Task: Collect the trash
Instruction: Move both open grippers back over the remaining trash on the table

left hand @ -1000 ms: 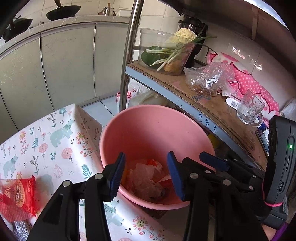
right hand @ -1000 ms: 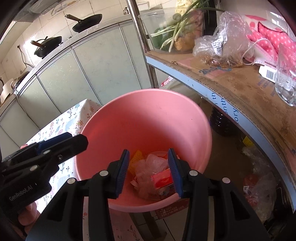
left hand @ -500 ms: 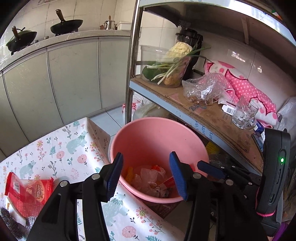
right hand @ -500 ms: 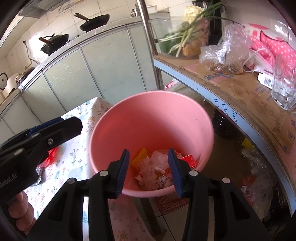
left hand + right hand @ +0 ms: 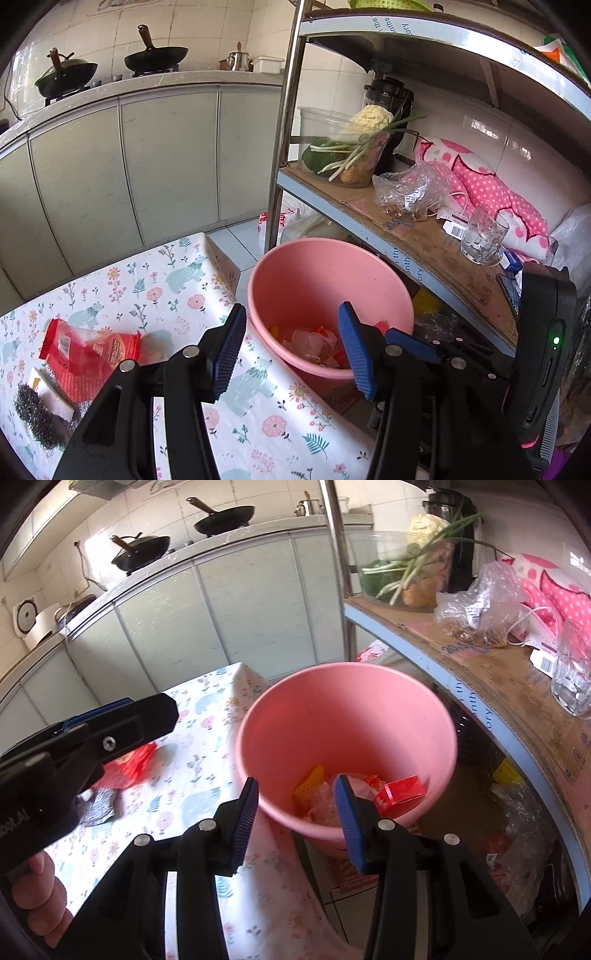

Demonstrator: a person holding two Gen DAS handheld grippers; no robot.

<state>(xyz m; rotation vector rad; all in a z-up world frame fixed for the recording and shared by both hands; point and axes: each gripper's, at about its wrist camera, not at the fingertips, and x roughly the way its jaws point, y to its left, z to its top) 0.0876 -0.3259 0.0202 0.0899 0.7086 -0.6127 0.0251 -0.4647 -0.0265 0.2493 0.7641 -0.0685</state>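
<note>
Both grippers empty, fingers apart, above pink bucket.

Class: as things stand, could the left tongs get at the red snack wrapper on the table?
Probably yes. The left tongs are open and empty, and the red snack wrapper lies uncovered on the table beside them.

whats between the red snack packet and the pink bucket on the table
Only bare floral tablecloth lies between the red packet and the pink bucket, seen in the left wrist view.
</note>
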